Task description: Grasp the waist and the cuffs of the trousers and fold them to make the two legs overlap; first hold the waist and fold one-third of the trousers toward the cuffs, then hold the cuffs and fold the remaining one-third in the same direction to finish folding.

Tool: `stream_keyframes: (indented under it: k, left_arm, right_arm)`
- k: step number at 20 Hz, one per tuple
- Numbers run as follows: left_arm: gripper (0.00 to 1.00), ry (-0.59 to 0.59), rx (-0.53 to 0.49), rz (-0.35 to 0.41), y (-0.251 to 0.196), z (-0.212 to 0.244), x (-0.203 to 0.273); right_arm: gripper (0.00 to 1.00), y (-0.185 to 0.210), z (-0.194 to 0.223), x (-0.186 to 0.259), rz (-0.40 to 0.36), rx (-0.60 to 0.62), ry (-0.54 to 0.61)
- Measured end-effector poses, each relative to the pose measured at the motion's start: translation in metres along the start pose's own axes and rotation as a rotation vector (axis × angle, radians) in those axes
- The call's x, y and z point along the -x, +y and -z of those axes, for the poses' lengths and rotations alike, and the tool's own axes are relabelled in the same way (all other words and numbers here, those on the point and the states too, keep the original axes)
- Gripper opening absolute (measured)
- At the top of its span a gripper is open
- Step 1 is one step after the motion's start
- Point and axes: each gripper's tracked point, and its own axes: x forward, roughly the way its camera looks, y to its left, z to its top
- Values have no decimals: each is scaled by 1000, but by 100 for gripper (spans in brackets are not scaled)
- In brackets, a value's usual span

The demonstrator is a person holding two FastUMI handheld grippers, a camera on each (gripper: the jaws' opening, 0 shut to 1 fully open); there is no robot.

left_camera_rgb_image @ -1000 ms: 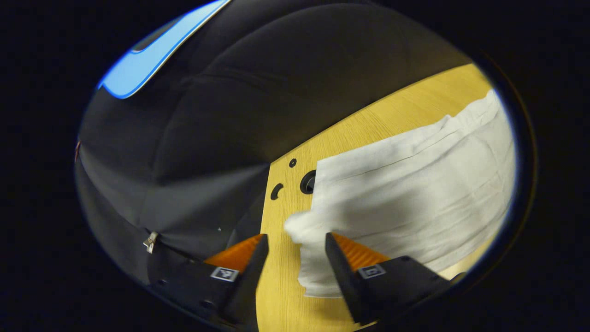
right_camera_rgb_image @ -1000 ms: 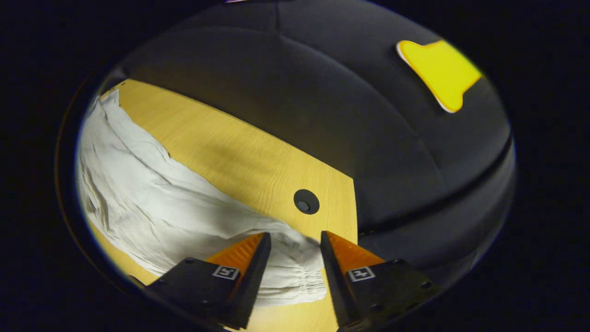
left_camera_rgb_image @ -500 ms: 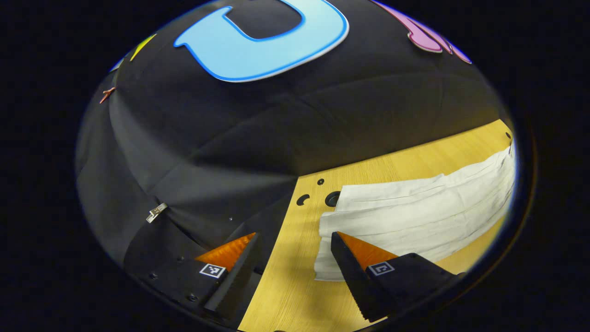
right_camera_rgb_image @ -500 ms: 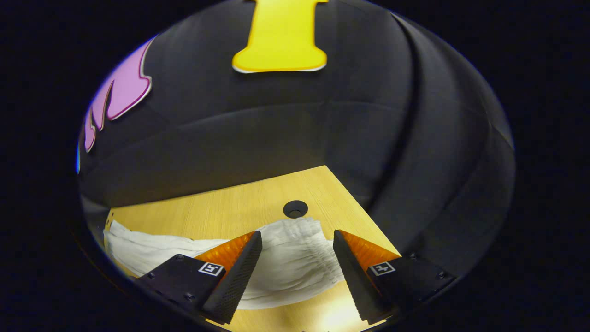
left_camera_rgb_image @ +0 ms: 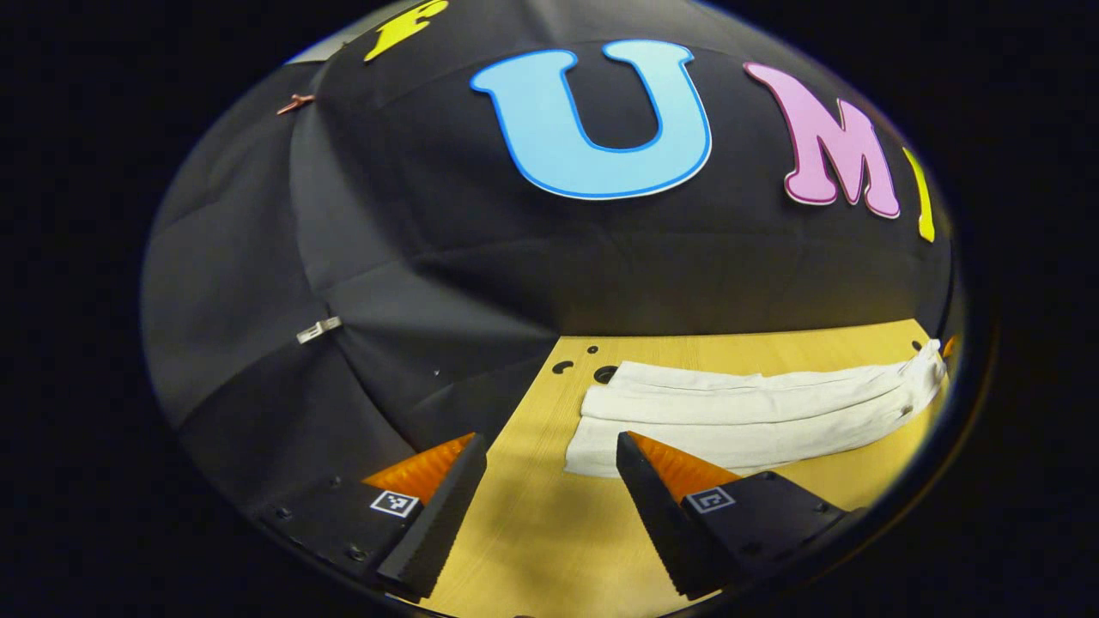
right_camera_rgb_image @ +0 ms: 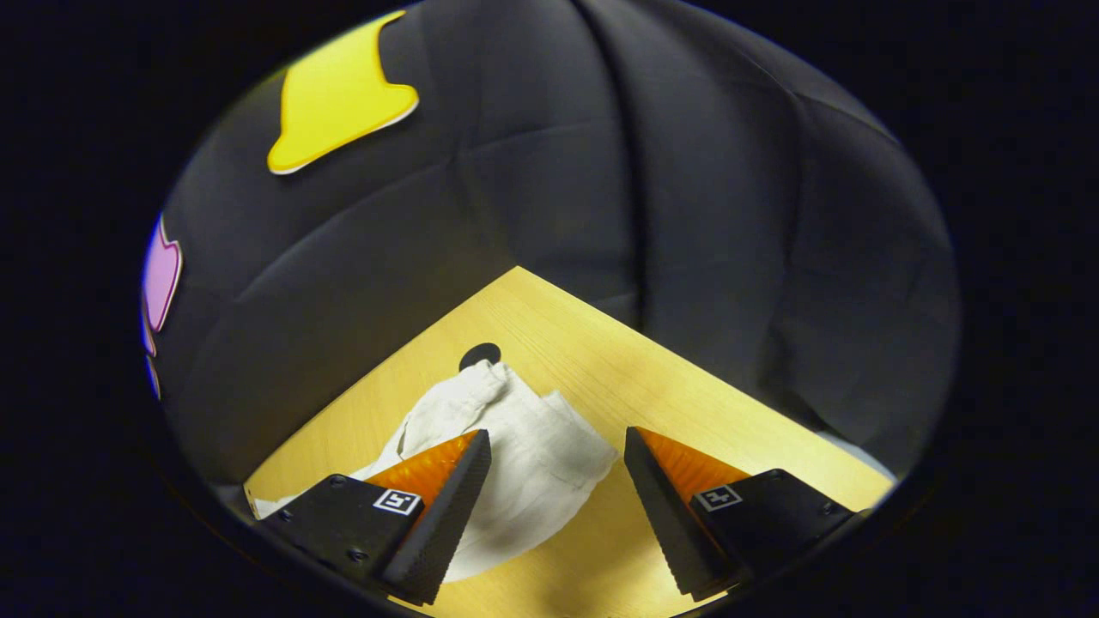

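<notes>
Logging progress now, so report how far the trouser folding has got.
Done: the trousers lie on the table as one long strip, legs apparently overlapped. In hand: nothing; the left gripper and right gripper have open jaws off the cloth. Left: both one-third folds, from the waist end and then the cuffs.

We see a light wood-grain tabletop (left_camera_rgb_image: pixel 532 532) with dark round holes (left_camera_rgb_image: pixel 604 374) near its far corners. White trousers (left_camera_rgb_image: pixel 738 416) lie flat on it, legs stacked lengthwise. In the right gripper view their bunched waist end touches a hole (right_camera_rgb_image: pixel 480 354).
</notes>
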Motion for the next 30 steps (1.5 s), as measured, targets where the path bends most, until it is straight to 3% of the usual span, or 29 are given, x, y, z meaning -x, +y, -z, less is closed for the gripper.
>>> stream_keyframes:
  k: [3, 7, 8, 9, 10, 13, 14, 16, 17, 18, 20, 23, 26, 28, 29, 30]
  left_arm:
    - [97, 34, 43, -21, 16, 17, 26]
    - [97, 106, 188, -39, 29, 46, 46]
    - [98, 121, 234, -45, 32, 52, 48]
    - [98, 127, 270, -58, 36, 57, 49]
    - [98, 131, 295, -66, 40, 62, 49]
    - [97, 152, 301, -80, 37, 76, 58]
    - [96, 159, 289, -80, 36, 79, 63]
    - [96, 168, 273, -74, 29, 82, 65]
    - [96, 173, 279, -69, 22, 85, 64]
    - [96, 186, 301, -52, 13, 89, 64]
    - [96, 219, 335, -24, -8, 102, 68]
    - [96, 252, 336, 6, -33, 116, 67]
    - [96, 285, 386, 44, -59, 124, 70]
    - [96, 292, 399, 61, -68, 128, 69]
    - [96, 295, 399, 67, -72, 129, 68]
    - [96, 295, 397, 75, -75, 129, 69]
  right_arm:
    - [99, -7, 10, -7, 31, -6, 19]
    - [99, -5, 25, -20, 47, -6, 48]
    - [92, -4, 22, -23, 49, -6, 27]
    - [99, -2, 24, -24, 46, -9, 35]
    - [99, -2, 23, -22, 54, 1, 16]
    - [96, -2, 27, -28, 73, 30, 12]
    - [85, -1, 28, -26, 77, 39, 15]
    - [77, 0, 31, -26, 83, 38, 38]
    - [54, 1, 32, -31, 81, 37, 44]
    - [54, 1, 31, -27, 76, 30, 57]
    - [34, 1, 27, -24, 64, 28, 64]
    - [14, 1, 21, -21, 54, 108, 50]
    - [12, 4, 12, -14, 30, 256, 39]
    - [12, 13, 0, -4, 7, 273, 10]
    - [5, 16, -4, 1, -2, 267, 1]
    - [12, 20, -9, 5, -12, 257, -8]
